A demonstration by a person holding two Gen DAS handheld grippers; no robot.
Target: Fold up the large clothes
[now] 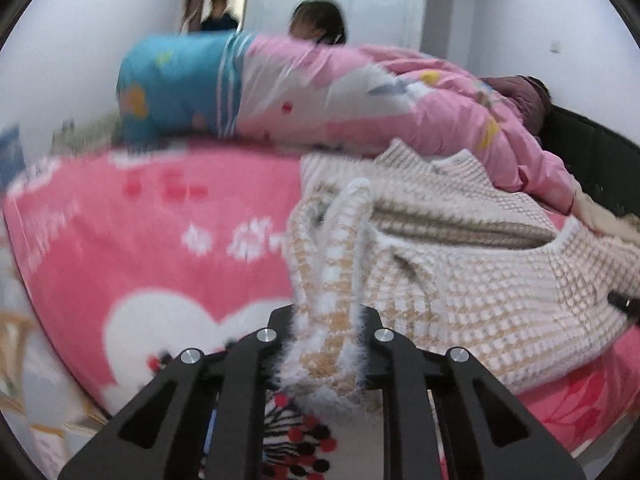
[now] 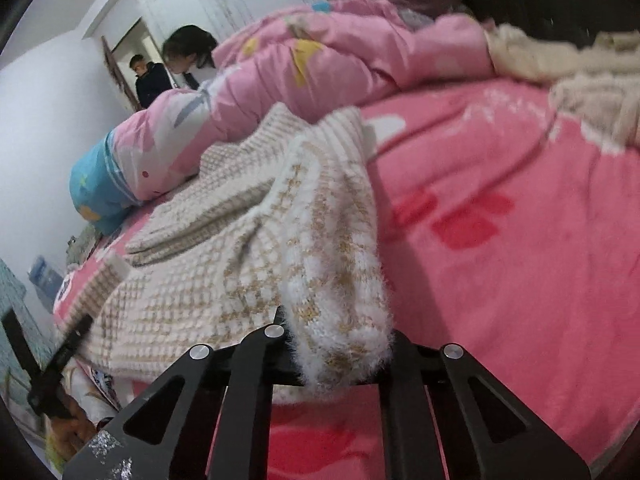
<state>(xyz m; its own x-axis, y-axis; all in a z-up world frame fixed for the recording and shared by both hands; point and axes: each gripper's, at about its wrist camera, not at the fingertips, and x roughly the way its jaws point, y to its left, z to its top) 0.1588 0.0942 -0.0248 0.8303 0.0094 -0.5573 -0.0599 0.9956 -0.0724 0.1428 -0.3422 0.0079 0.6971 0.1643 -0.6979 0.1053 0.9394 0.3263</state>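
Observation:
A fluffy cream-and-tan checked knit sweater lies on a pink blanket that covers a bed. My left gripper is shut on the sweater's near left edge, and a fuzzy fold of it rises out of the jaws. In the right wrist view the same sweater stretches away to the left. My right gripper is shut on its near right corner, which bulges out between the black fingers. The tip of the right gripper shows at the sweater's right edge in the left wrist view. The left gripper shows at the far left.
A rolled pink and blue quilt lies along the far side of the bed. A beige fluffy garment sits at the far right. One person bends behind the quilt; another stands in a doorway. White walls surround the bed.

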